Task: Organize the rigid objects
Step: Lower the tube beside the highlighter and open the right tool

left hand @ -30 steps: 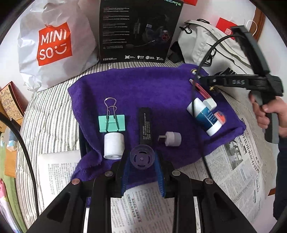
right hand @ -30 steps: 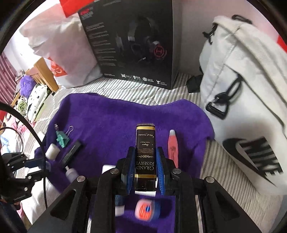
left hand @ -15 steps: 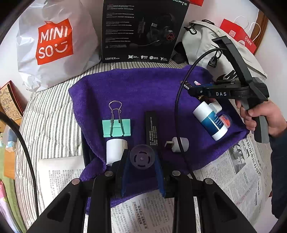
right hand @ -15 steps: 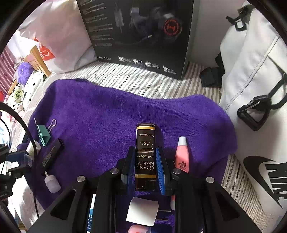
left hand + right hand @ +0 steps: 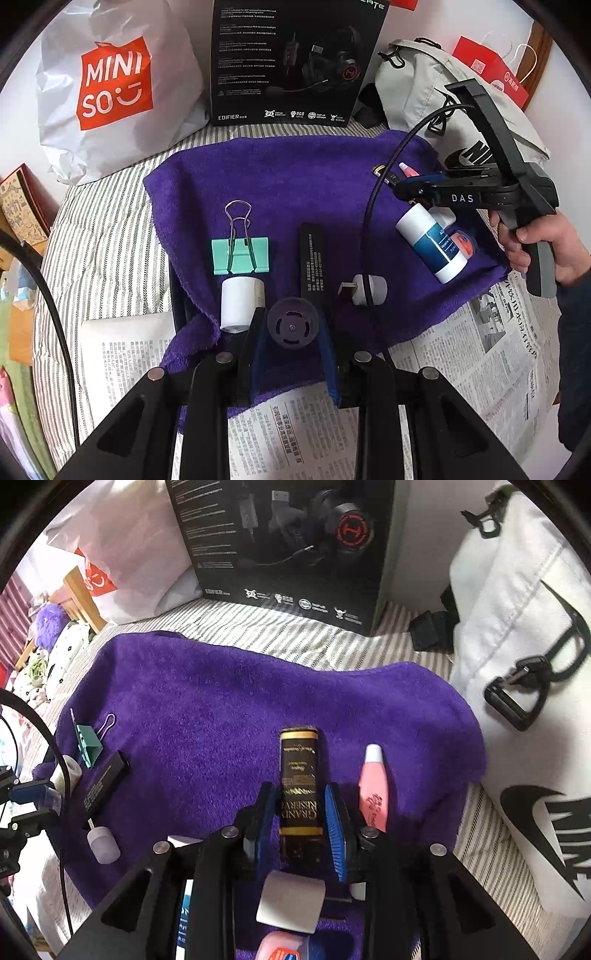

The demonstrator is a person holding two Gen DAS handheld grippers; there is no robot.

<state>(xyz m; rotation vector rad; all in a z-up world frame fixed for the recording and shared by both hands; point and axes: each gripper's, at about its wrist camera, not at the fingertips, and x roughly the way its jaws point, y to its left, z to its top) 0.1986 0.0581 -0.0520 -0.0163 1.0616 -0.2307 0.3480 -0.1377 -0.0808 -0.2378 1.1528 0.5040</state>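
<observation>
Left wrist view
Left gripper (image 5: 291,347): at 6 o'clock, fingers narrowly apart and clamped on a dark round spool (image 5: 292,323), held just above the near edge of the purple towel (image 5: 295,177).
Towel items: green binder clip (image 5: 239,254) at 9 o'clock of the spool, white roll (image 5: 239,304) just below the clip, black bar (image 5: 312,258) at 12 o'clock of the spool, grey plug (image 5: 365,288) at 2 o'clock.
Right side: white and blue bottle (image 5: 430,242) lying at 3 o'clock, a small orange-lidded jar (image 5: 463,244) touching it.
Right gripper (image 5: 406,188): seen side-on, gripped by a hand (image 5: 543,243); its jaw gap cannot be told here.
Surroundings: newspaper (image 5: 480,350), white shopping bag (image 5: 114,85), black headset box (image 5: 295,59), grey bag (image 5: 443,99).

Right wrist view
Right gripper (image 5: 300,812): jaws have just been opening; the blue pads stand slightly clear of a black and gold box (image 5: 299,775) lying between them on the towel (image 5: 221,701).
Pink tube (image 5: 373,790): at 3 o'clock of the box, just beside the right finger.
Far left: binder clip (image 5: 88,742), black bar (image 5: 105,781), plug (image 5: 102,843) at 9 o'clock.
</observation>
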